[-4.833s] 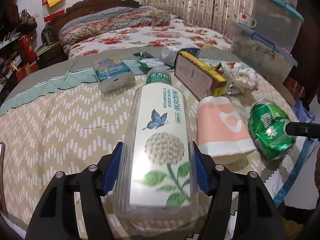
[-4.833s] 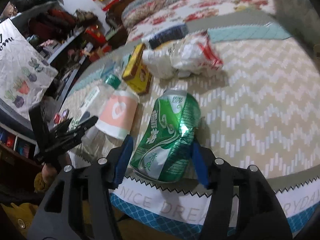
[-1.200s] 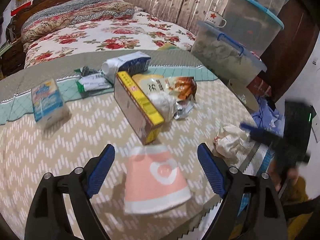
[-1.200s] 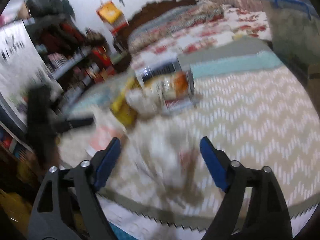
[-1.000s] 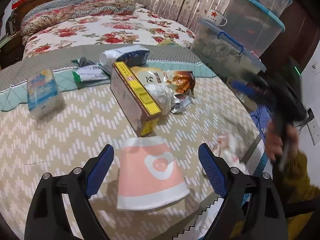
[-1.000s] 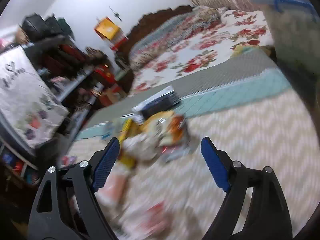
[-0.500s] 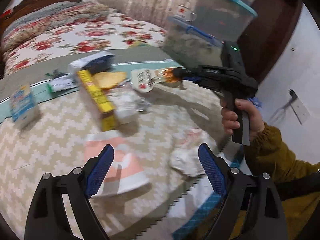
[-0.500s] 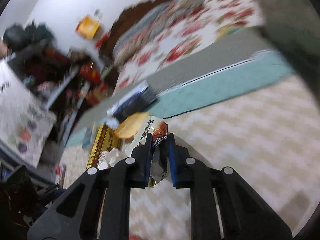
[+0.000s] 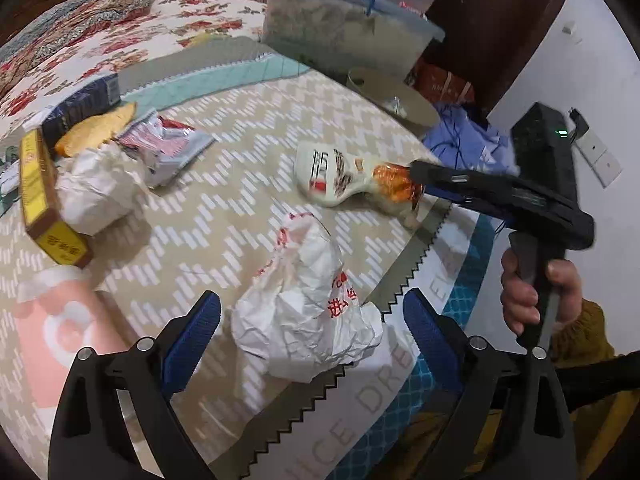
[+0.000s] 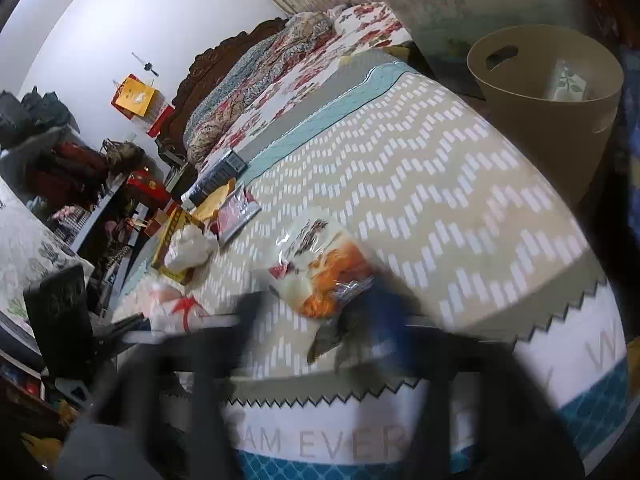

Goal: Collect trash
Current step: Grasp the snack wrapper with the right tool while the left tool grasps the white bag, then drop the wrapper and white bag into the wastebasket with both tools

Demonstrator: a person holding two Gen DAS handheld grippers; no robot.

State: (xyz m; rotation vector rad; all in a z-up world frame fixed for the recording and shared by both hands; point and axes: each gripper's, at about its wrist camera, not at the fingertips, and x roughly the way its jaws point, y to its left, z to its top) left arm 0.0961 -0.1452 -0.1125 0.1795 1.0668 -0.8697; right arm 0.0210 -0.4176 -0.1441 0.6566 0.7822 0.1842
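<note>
Left hand-held gripper [image 9: 312, 328] jaws wide and still spreading, blue pads either side of a crumpled white bag [image 9: 308, 312] with red print, not pressing it; bag lies at the near edge of the bed [image 9: 248, 128]. Right hand-held gripper [image 9: 416, 178] jaws opening too, heavily blurred in its own view, tips at the orange end of a snack packet [image 9: 340, 178]; cannot tell if a pad still touches it. Packet rests on the zigzag bedspread near the bed edge, white end pointing away from the gripper. Person's hand [image 9: 536, 292] in a mustard sleeve grips the right handle. Clear storage bin [image 9: 348, 28] with blue latch stands past the far corner of the bed. Tan trash basket [image 10: 544, 92] stands on the floor just beside the bed, something pale with a leaf print inside. Pink-and-white roll [image 9: 60, 328] at left edge of left view. Yellow-and-brown box [image 9: 44, 196] lies farther back, crumpled white paper [image 9: 96, 192] touching it. Red-and-silver wrapper [image 9: 168, 148] just behind that paper.
</note>
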